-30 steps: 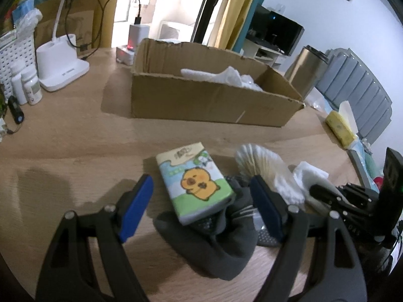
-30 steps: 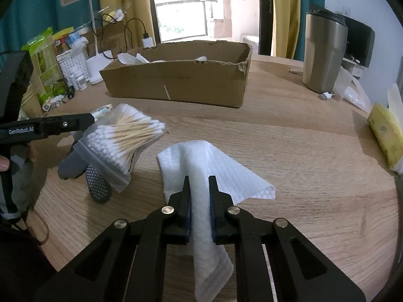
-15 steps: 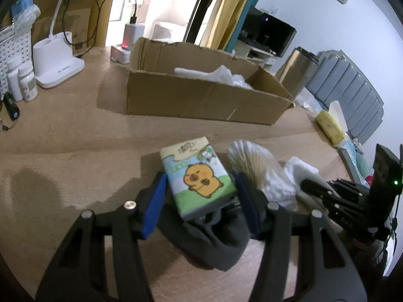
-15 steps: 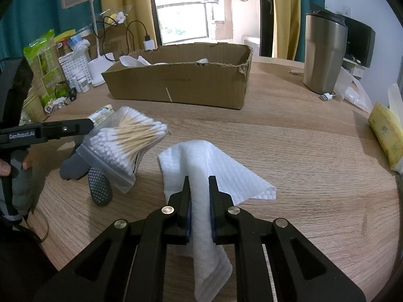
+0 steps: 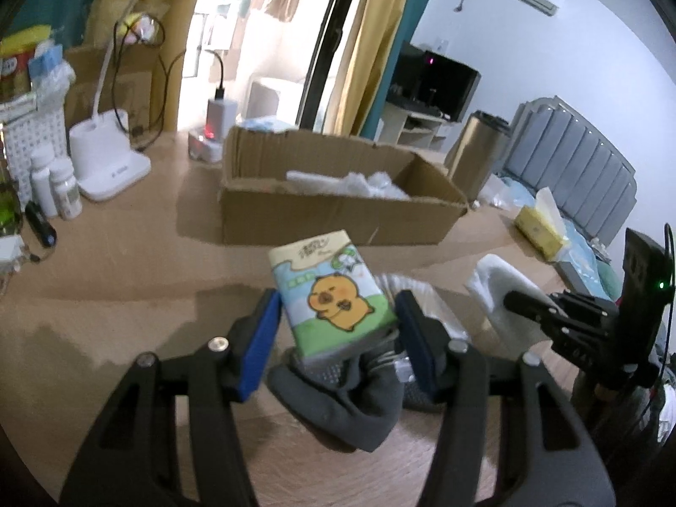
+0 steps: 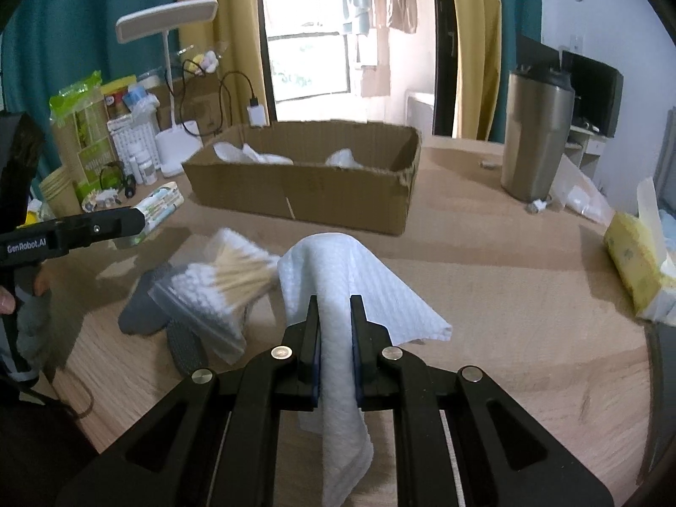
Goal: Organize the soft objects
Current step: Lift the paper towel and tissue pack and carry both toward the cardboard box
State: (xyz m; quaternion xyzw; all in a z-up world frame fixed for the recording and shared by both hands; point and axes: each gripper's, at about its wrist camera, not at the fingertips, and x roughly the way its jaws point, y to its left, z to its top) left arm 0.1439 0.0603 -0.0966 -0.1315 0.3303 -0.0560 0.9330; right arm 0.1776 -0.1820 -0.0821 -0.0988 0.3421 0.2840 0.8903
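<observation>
A tissue pack [image 5: 329,291] printed with a yellow cartoon animal is pinched between the blue pads of my left gripper [image 5: 338,321], held tilted just above a grey sock [image 5: 363,405] on the wooden table. A bag of cotton swabs [image 6: 219,283] lies partly on that sock. My right gripper [image 6: 334,308] is shut on a white textured cloth [image 6: 338,279], which drapes over the jaws and hangs below them. The open cardboard box [image 6: 304,194] stands behind, with white soft items inside. The right wrist view shows the left gripper [image 6: 126,222] from the side, with the tissue pack [image 6: 162,207] in it.
A steel tumbler [image 6: 536,139] stands right of the box and a yellow tissue box [image 6: 638,262] lies near the right edge. On the left are a white lamp base [image 5: 110,164], small bottles [image 5: 55,186], a white basket and cables.
The left jaws closed on the tissue pack and raised it off the sock. The right gripper stayed shut on the white cloth, nearly in place.
</observation>
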